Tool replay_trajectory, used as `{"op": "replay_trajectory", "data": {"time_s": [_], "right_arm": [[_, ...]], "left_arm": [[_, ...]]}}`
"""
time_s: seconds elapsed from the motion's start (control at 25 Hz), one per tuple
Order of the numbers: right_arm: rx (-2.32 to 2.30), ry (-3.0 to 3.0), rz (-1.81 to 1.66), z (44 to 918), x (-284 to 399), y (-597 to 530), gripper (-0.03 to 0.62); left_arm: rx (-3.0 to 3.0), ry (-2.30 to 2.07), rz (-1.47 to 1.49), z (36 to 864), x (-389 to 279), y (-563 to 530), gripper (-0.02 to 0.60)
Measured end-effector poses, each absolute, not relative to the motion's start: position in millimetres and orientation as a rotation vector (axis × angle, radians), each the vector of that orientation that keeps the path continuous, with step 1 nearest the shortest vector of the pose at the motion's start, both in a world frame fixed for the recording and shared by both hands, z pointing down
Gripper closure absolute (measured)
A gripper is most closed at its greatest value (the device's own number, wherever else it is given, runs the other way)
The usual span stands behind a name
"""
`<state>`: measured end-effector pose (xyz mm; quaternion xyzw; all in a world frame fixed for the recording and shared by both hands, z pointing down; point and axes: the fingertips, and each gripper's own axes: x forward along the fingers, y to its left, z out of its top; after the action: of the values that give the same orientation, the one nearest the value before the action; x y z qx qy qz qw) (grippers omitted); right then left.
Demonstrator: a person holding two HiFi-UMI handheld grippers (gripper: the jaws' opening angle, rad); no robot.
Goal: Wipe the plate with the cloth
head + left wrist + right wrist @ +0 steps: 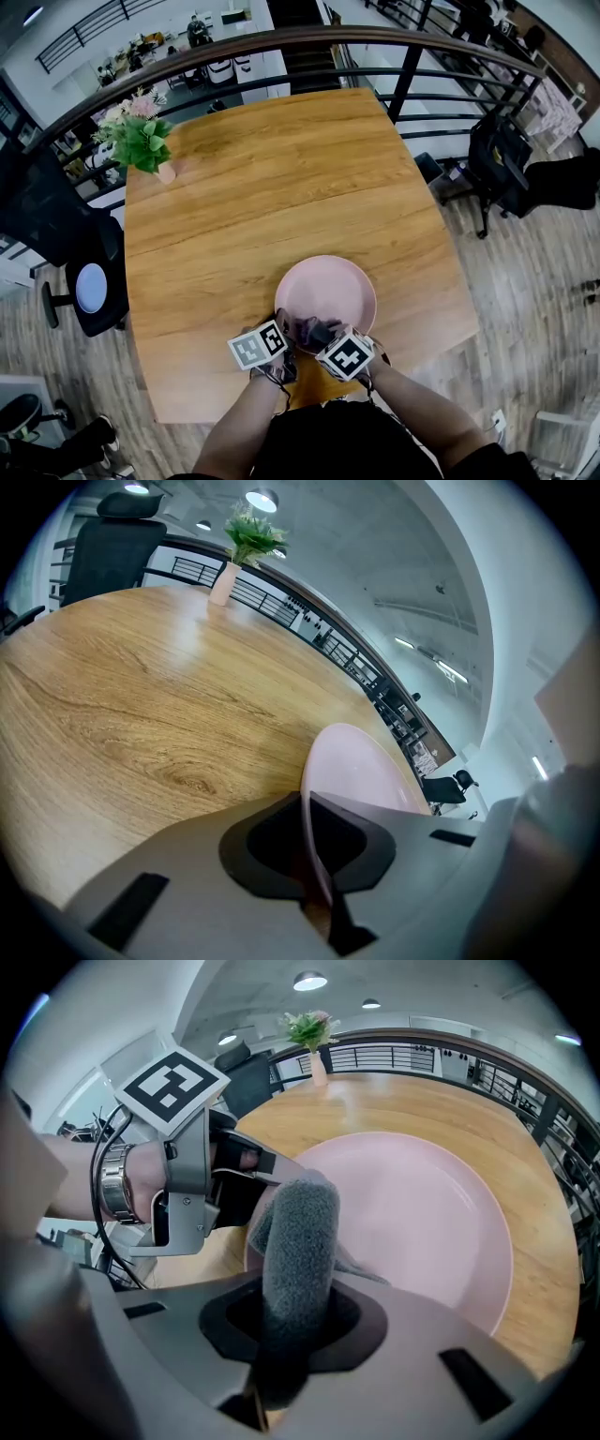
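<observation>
Plate pinned steady, cloth against it for wiping.
One table (pixel 244 178), bearing one pink plate (pixel 330 281) near its front edge; two grippers: left gripper (pixel 314 869) pinched on the plate's near rim, likely to stop sliding, right gripper (pixel 286 1330) clamped on one grey cloth (pixel 302 1232), set against the plate's near inner side.

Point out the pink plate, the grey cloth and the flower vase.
Round pink plate (pixel 328 286): head view, bare centre.
Fuzzy grey cloth (pixel 300 1241): right gripper view, its middle.
Pink vase of flowers (pixel 141 141): head view, green leaves.
</observation>
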<state>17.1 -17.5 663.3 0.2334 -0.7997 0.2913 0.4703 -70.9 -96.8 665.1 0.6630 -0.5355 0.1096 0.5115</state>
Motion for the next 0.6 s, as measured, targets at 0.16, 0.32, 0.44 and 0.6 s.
{"op": "replay_trajectory", "data": {"time_s": [0.16,0.32,0.44,0.6], "right_arm": [[0.563,-1.977,0.732,668,3,-15,0.520],[0.592,-1.994,0.753,671,0,-19,0.520],[0.597,-1.993,0.760,671,0,-20,0.520],[0.624,-2.016,0.835,666,-2,-30,0.520]], "left_arm": [[1.595,-1.288,0.260,665,-71,-97,0.551],[1.596,-1.285,0.258,665,-72,-97,0.551],[1.594,-1.282,0.257,665,-71,-97,0.551],[1.594,-1.277,0.256,666,-71,-97,0.551]]}}
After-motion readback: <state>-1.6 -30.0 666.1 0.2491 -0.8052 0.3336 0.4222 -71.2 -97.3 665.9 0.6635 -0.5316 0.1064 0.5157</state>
